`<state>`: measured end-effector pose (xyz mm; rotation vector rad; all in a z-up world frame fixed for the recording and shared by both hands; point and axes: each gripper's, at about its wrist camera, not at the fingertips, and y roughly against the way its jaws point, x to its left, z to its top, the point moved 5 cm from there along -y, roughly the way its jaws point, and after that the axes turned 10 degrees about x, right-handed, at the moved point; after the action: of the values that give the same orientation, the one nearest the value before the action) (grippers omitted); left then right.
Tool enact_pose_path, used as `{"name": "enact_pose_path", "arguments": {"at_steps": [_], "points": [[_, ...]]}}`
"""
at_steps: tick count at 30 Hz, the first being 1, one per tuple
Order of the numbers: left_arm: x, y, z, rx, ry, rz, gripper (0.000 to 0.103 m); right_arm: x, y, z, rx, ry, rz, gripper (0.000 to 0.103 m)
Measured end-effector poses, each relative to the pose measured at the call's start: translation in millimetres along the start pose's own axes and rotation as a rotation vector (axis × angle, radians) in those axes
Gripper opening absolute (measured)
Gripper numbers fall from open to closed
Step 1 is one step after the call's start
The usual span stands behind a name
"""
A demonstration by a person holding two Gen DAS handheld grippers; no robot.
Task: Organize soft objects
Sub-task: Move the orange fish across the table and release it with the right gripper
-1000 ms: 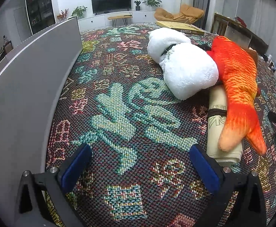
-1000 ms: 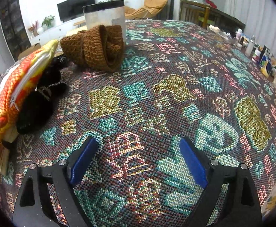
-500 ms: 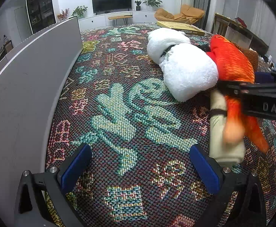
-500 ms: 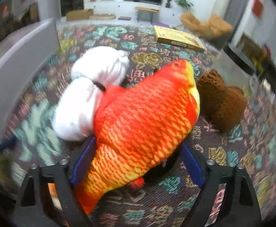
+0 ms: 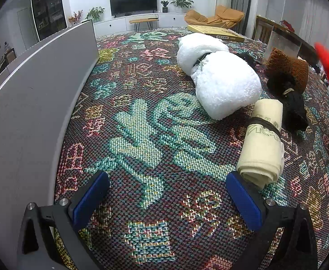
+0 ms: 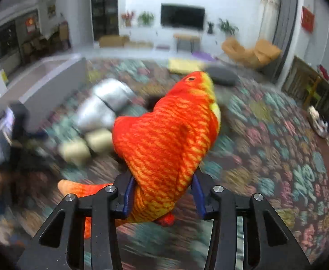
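Carrying the fish toy [image 6: 171,139] clamped in my right gripper [image 6: 162,193], I should squeeze firmly; my left gripper [image 5: 166,193] waits with fingers apart.

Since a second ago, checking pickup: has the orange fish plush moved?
Yes. The orange fish plush left the cream towel roll, lifted rightward in the right claw.

Both grippers: black frames w/ silver screws, blue ribbed fingers [image 5: 90,196].
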<state>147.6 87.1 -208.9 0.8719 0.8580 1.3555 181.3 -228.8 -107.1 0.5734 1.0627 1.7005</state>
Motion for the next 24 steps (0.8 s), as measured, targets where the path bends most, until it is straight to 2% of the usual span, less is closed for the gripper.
{"name": "enact_pose_path", "arguments": {"at_steps": [1,2,4,6,9,13,14,15,16,17,18,20,24], "points": [[0,0,0,0.000,0.000,0.000,0.103,-19,-16,-6,0.049,-0.032,-0.024,0.066],[0,0,0,0.000,0.000,0.000,0.103,-44,-38,-14,0.118,-0.095,-0.041,0.066],[0,0,0,0.000,0.001,-0.001,0.103,-69,-53,-25,0.174,-0.194,-0.040,0.067],[0,0,0,0.000,0.000,0.000,0.103,-88,-43,-34,0.113,-0.331,0.074,0.068],[1,0,0,0.000,0.000,0.000,0.103,-94,-22,-41,0.039,-0.404,0.142,0.077],[0,0,0,0.000,0.000,0.001,0.103,-80,-34,-49,0.126,-0.412,0.177,0.078],[0,0,0,-0.001,0.000,0.001,0.103,-75,-45,-51,0.162,-0.397,0.148,0.078],[0,0,0,0.000,0.000,0.001,0.103,-73,-53,-52,0.182,-0.375,0.099,0.076],[0,0,0,-0.001,0.000,0.001,0.103,-72,-60,-52,0.184,-0.353,0.003,0.068],[1,0,0,-0.001,0.000,0.000,0.103,-76,-60,-54,0.171,-0.359,-0.042,0.057],[0,0,0,-0.001,0.000,0.000,0.103,-81,-62,-54,0.157,-0.382,-0.055,0.042],[0,0,0,-0.001,0.000,0.000,0.103,-96,-69,-47,0.140,-0.420,-0.062,0.041],[0,0,0,-0.001,0.000,0.000,0.103,-123,-98,-3,0.137,-0.374,-0.080,0.041]]}}
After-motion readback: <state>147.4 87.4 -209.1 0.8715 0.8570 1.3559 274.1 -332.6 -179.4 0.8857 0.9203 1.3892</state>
